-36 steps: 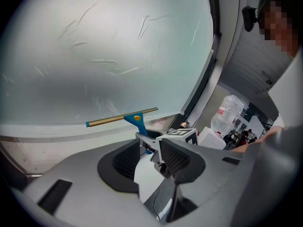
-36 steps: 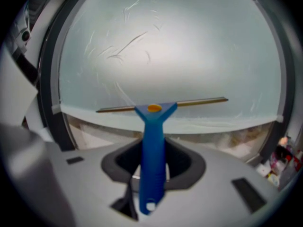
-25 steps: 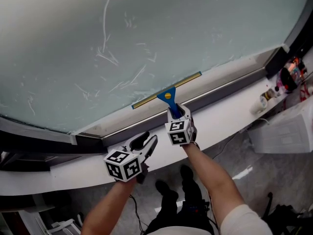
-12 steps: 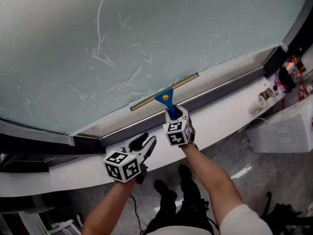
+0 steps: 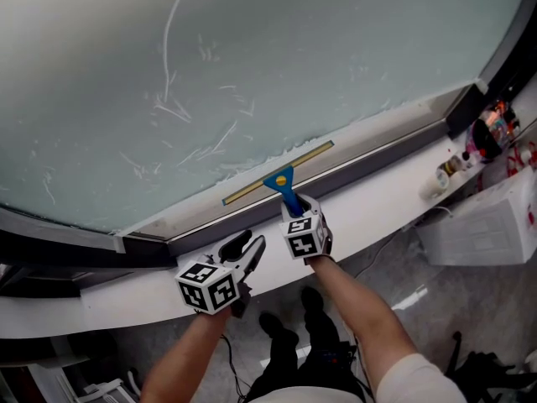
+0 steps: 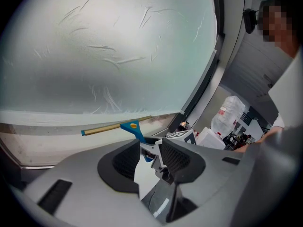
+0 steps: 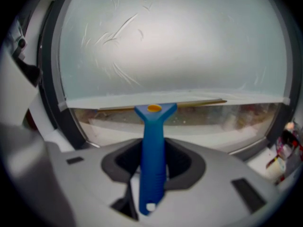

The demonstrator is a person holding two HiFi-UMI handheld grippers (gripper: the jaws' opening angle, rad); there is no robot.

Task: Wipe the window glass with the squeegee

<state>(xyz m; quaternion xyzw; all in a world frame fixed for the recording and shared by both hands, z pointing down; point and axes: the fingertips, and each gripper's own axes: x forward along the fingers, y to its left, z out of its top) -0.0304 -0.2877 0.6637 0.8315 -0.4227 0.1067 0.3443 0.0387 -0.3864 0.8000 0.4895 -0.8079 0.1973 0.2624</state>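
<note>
The squeegee (image 5: pixel 284 181) has a blue handle and a brass-coloured blade. Its blade lies tilted along the bottom edge of the frosted, streaked window glass (image 5: pixel 268 49), just above the dark frame. My right gripper (image 5: pixel 297 206) is shut on the handle from below; in the right gripper view the squeegee handle (image 7: pixel 152 145) stands upright between the jaws of that right gripper (image 7: pixel 152 167). My left gripper (image 5: pixel 244 248) hovers over the white sill to the lower left, open and holding nothing. In the left gripper view the squeegee (image 6: pixel 131 127) shows beyond the left gripper (image 6: pixel 150 156).
A white sill (image 5: pixel 377 200) runs below the dark window frame (image 5: pixel 369 159). At the right stand a small bottle (image 5: pixel 443 175), colourful clutter (image 5: pixel 491 128) and a white box (image 5: pixel 478 225). The person's shoes (image 5: pixel 277 326) are on the floor below.
The squeegee blade has slid a little further down the glass to its bottom edge, with the right gripper following. The left gripper has barely moved.
</note>
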